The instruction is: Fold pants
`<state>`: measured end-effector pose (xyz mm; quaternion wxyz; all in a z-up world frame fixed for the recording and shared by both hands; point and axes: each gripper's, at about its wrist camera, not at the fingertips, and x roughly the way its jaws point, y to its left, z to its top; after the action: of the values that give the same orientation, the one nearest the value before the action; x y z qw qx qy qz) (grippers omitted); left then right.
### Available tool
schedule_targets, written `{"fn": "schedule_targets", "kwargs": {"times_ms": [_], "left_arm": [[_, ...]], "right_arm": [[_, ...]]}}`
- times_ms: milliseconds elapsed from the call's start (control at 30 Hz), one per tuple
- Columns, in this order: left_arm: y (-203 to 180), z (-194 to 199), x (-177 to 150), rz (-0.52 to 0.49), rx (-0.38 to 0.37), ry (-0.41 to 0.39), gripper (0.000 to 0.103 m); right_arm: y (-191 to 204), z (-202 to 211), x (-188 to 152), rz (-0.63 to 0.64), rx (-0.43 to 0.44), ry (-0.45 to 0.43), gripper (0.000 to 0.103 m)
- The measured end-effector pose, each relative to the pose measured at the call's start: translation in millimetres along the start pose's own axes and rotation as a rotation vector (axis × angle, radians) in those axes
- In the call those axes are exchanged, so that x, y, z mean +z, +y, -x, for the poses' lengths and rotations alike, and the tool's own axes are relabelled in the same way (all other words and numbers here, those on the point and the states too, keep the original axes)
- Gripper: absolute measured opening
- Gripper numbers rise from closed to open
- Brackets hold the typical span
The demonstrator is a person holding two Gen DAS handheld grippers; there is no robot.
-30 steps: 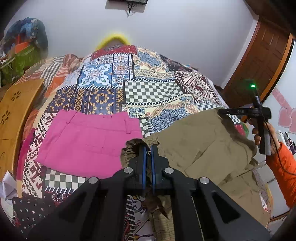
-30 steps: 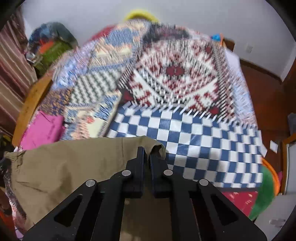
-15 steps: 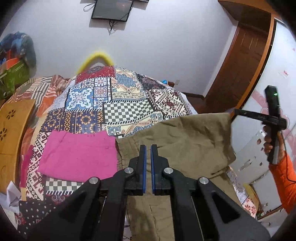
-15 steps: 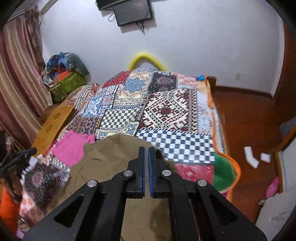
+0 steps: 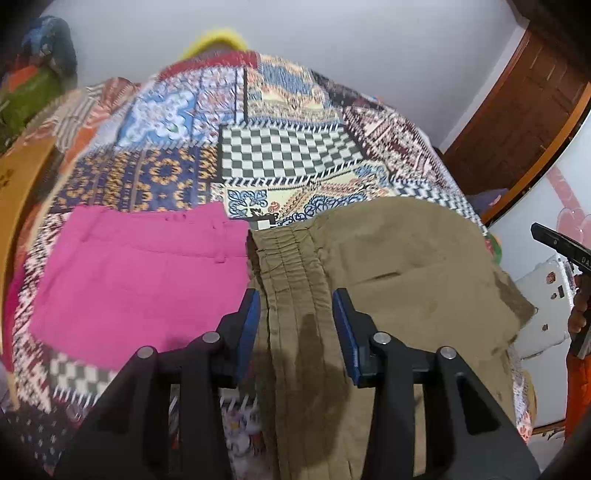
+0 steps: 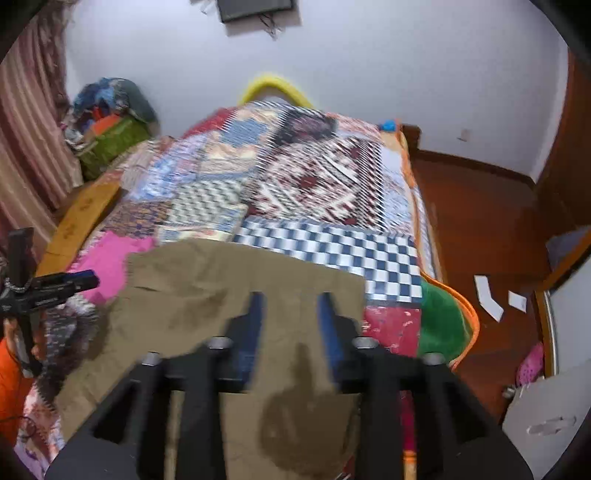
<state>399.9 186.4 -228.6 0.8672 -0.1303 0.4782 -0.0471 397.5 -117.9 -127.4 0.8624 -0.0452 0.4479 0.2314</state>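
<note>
olive pants (image 5: 388, 266) lie spread beneath both grippers' parted fingers (image 5: 248, 321).

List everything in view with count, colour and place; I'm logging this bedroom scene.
pants: one, olive, flat on the bed's near end
folded garment: one, pink, left of the pants
quilt: one, multicoloured patchwork, covering the bed
screen: one, dark, on the wall
bag pile: one, green and blue, far-left corner
paper pieces: two, white, on the floor
left tongs: one, black with blue pads, open above the waistband
right tongs: one, black, open above the pants
</note>
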Motion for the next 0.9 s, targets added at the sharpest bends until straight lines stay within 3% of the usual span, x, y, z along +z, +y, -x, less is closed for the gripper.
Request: {"fn": "schedule_targets", "kwargs": {"times_ms": [133,400,500,600,700,800,900], "left_arm": [[3,-27,9,-0.006,-0.019,0.025,0.054],[-1,-52,20,-0.036,-0.078,0.05,0.054],[-5,-58,23,-0.057,-0.07,0.065,0.054],[-2,-60,26,-0.053,-0.045,0.064,0.054],[9,-55,24,-0.011,-0.072,0.051,0.055],[15,-53,22,-0.002,-0.042,0.042,0.067],[18,-55,22,-0.006,-0.038,0.038,0.07]], "right_arm": [[-29,-45,-1,-0.044,-0.04,0.078,0.043],[-53,-111,2,-0.086,0.013,0.213,0.043],[-48,-121,5,-0.072,0.041,0.229,0.057],[-40,-120,8,-0.033,0.018,0.226,0.059],[-40,-119,7,-0.013,0.023,0.221,0.059],[-45,-118,5,-0.02,0.043,0.219,0.059],[-48,-121,7,-0.033,0.049,0.223,0.061]]}}
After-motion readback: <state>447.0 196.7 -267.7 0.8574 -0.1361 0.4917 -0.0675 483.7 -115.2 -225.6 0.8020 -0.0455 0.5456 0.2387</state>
